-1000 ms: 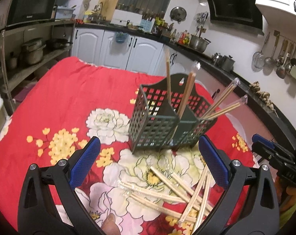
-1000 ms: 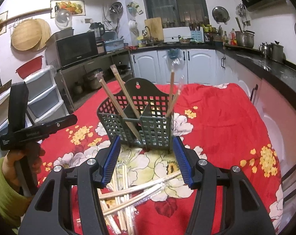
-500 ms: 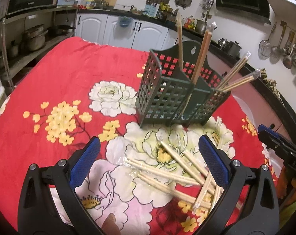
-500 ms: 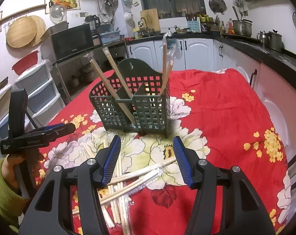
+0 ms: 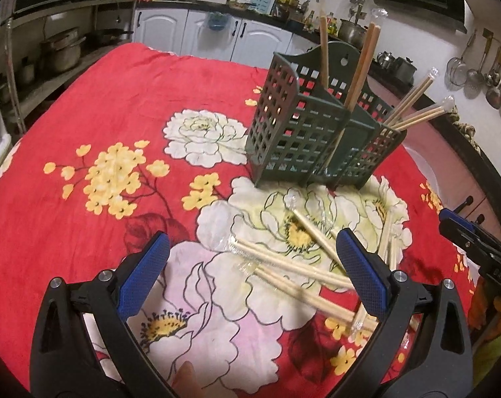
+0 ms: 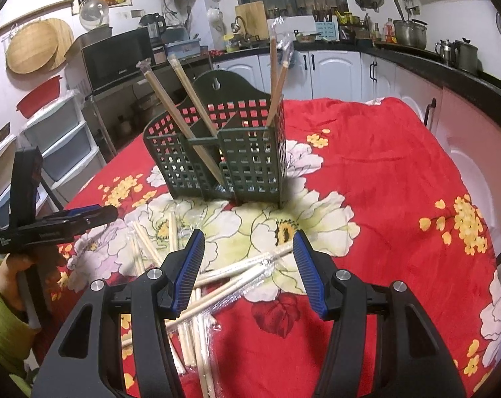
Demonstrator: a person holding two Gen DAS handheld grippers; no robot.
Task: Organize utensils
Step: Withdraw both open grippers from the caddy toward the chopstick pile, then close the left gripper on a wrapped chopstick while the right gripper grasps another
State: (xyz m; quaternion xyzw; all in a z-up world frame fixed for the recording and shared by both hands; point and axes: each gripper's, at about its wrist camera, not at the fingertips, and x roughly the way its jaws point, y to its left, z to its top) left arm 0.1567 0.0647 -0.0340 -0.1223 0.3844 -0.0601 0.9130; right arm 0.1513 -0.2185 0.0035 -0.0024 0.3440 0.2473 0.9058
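A dark green lattice utensil caddy [image 5: 303, 139] [image 6: 224, 152] stands on the red flowered tablecloth, with several wrapped chopstick pairs upright in its compartments. Several more wrapped chopstick pairs [image 5: 290, 265] [image 6: 230, 275] lie loose on the cloth in front of it. My left gripper [image 5: 250, 265] is open and empty, low over the near ends of the loose chopsticks. My right gripper [image 6: 249, 258] is open and empty, just above the loose chopsticks. Each gripper shows at the edge of the other's view: the right one [image 5: 469, 238], the left one [image 6: 55, 225].
The red flowered tablecloth [image 5: 101, 116] covers a round table. White cabinets [image 6: 343, 69] and a dark counter with pots run behind it. A shelf with a microwave [image 6: 118, 56] and plastic drawers stands to one side.
Both grippers have dropped lower and tilted down toward the loose chopsticks in front of the caddy. Nothing has been picked up; the caddy stays in place.
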